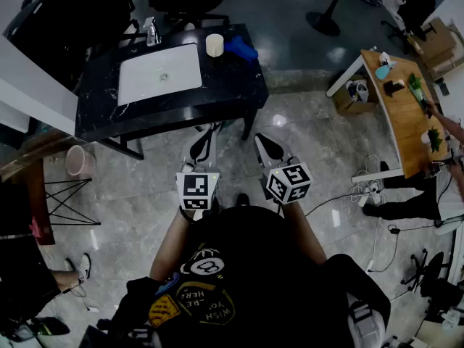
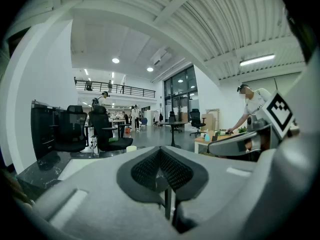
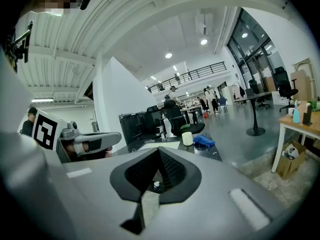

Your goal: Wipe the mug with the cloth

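Mug [image 1: 214, 45], cream, stands upright near the far edge of the black table [image 1: 233, 85], just right of the white sink [image 1: 159, 72] set into the top. Cloth [image 1: 241, 48], blue and bunched, lies just beside the mug on its right, close enough that I cannot tell whether they touch. Left gripper [image 1: 206, 132]: jaws pressed together, nothing between them. Right gripper [image 1: 261, 139]: jaws likewise closed tight and empty. The person holds both side by side, close to the body, tips pointing toward the table's near edge and raised over the grey tiled floor [image 1: 145, 194], well short of mug and cloth. Each marker cube faces up. The right gripper view looks across the tabletop at mug and cloth, far beyond the jaw tips. A tap [image 1: 151, 31] stands behind the sink. Off to the right is a wooden desk [image 1: 402, 114] with small items on it.
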The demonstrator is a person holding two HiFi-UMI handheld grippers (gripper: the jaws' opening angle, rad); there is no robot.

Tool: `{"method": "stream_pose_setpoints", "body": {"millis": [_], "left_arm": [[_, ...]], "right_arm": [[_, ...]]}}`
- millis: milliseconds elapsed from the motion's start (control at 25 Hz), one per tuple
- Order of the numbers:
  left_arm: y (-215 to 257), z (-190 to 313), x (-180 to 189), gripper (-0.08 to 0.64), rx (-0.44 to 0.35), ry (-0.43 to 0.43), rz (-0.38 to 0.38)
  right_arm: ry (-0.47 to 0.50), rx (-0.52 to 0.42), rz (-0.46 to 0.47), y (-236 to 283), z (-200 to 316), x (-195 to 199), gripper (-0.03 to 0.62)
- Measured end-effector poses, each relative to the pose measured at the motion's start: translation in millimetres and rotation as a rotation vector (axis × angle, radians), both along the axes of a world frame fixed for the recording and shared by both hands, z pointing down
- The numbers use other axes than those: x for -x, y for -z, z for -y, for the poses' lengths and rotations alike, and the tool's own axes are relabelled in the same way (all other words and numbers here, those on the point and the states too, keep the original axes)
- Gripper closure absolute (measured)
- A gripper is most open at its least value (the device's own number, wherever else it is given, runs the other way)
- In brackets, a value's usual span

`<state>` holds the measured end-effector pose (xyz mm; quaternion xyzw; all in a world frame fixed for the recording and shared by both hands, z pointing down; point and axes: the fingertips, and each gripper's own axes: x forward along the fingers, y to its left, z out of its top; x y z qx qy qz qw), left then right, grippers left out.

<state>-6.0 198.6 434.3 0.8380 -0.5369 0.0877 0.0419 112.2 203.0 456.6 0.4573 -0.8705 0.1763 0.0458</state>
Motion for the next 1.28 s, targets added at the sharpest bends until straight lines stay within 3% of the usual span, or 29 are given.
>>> {"method": "stream_pose_setpoints", "body": {"millis": [560,760,920,1160,1280], "left_arm": [[-3,6,23,0.554,0.006,0.017,-0.014],[-5,12,36,0.554,0.012,0.012,-0.018],[-9,21,48,0.554,0.032,0.003,-0.044],[-14,29,47,0.554,0.024,-0.071,-0.039],[-28,31,45,0.554,0.06,-0.1,-0.043]], "right_arm": [[0.02,0.002,-0.018,-1,7,22,0.591],[-0.052,0.049,0.079,-9,19,24,0.589],[-0.08,0.072,0.052,-18,23,30,0.589],[-0.121,0.119,0.034,-34,19,45,0.59],[-0.123,0.158,0.026,-50,16,53,0.589]]}}
